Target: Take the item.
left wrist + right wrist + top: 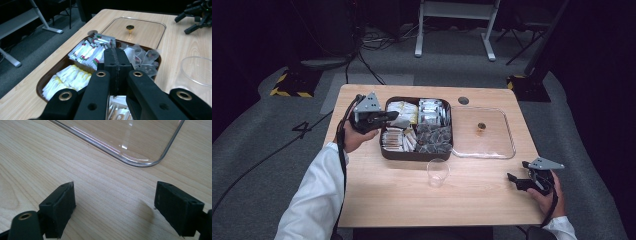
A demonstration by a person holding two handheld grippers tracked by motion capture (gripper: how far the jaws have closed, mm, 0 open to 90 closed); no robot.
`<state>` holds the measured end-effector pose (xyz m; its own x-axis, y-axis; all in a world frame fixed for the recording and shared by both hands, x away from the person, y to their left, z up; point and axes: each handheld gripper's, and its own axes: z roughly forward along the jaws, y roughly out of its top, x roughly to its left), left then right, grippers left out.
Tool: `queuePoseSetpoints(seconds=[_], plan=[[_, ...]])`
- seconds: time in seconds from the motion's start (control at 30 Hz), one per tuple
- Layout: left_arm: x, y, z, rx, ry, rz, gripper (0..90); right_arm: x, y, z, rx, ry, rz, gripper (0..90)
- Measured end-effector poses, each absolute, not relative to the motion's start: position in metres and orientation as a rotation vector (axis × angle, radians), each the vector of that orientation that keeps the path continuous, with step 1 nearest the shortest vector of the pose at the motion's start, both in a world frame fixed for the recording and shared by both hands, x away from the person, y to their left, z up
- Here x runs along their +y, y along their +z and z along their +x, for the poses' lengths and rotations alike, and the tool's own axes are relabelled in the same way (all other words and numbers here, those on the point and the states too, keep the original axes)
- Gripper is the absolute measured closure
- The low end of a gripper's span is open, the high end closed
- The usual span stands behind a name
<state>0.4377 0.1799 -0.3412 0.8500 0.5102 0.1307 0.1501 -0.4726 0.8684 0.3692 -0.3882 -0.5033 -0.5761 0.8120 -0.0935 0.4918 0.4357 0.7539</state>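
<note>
High view, left gripper (393, 116) closed, seemingly empty, over brown compartment tray (384, 150) of packets, right gripper (512, 180) open.

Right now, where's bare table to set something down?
Bare wood runs along the near edge of the table, left of the clear cup, and between the cup and the right gripper. The far half is crowded: the brown tray of packets beside the clear lid, left gripper over the tray.

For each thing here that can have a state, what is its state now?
Brown compartment tray: uncovered, filled with packets.
Clear plastic lid with small knob: off, flat on the table.
Clear plastic cup: upright, empty.
Left gripper: fingers shut, above the tray.
Right gripper: fingers open, holding nothing.
</note>
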Motion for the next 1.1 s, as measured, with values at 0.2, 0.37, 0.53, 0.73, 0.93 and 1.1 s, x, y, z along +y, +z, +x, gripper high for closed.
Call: queuePoseSetpoints(seconds=[0.2,0.37,0.53,0.73,0.93,1.1], plan=[[0.165,-0.341,0.420,0.428,0.442,2.045,90.0,-0.388,-0.503,0.369,2.244,0.961,1.097,17.4],[0.158,-0.343,0.411,0.404,0.430,2.048,90.0,-0.388,-0.503,0.369,2.243,0.962,1.098,17.4],[0.150,-0.348,0.403,0.385,0.396,2.045,90.0,-0.388,-0.503,0.369,2.243,0.962,1.096,17.4],[0.142,-0.351,0.393,0.356,0.377,2.037,90.0,-0.388,-0.503,0.369,2.243,0.962,1.096,17.4],[0.128,-0.349,0.381,0.300,0.355,2.054,90.0,-0.388,-0.503,0.369,2.243,0.961,1.097,17.3],[0.120,-0.344,0.374,0.261,0.352,2.064,90.0,-0.388,-0.503,0.369,2.242,0.961,1.096,17.4]])
